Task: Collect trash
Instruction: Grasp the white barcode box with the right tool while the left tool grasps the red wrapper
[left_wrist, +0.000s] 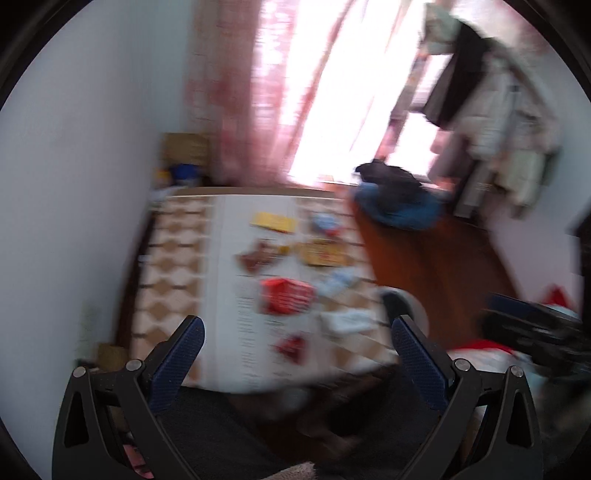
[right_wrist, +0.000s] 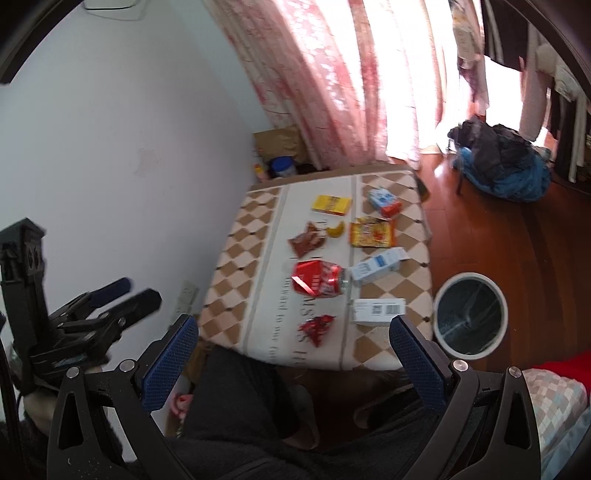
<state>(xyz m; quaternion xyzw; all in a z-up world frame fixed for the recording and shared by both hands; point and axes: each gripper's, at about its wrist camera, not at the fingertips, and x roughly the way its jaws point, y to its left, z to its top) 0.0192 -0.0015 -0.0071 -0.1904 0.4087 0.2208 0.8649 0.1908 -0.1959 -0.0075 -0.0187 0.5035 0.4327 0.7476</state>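
Note:
A low table with a checked cloth (right_wrist: 236, 273) carries several pieces of trash: a yellow box (right_wrist: 331, 205), a banana peel (right_wrist: 336, 229), a brown wrapper (right_wrist: 306, 242), a yellow snack bag (right_wrist: 371, 232), two blue-white cartons (right_wrist: 380, 266), a crushed red can (right_wrist: 319, 282), a white barcode box (right_wrist: 376, 311) and a small red wrapper (right_wrist: 317, 328). A white-rimmed bin (right_wrist: 469, 275) stands on the floor to the table's right. My right gripper (right_wrist: 293, 321) is open and empty, short of the table's near edge. My left gripper (left_wrist: 297, 325) is open and empty too; its view is blurred.
A white wall (right_wrist: 129, 147) runs along the table's left side, with pink curtains (right_wrist: 332, 74) behind. A blue and black bundle (right_wrist: 506, 166) lies on the wooden floor at the far right. Dark-clad legs (right_wrist: 240, 406) fill the space below the grippers.

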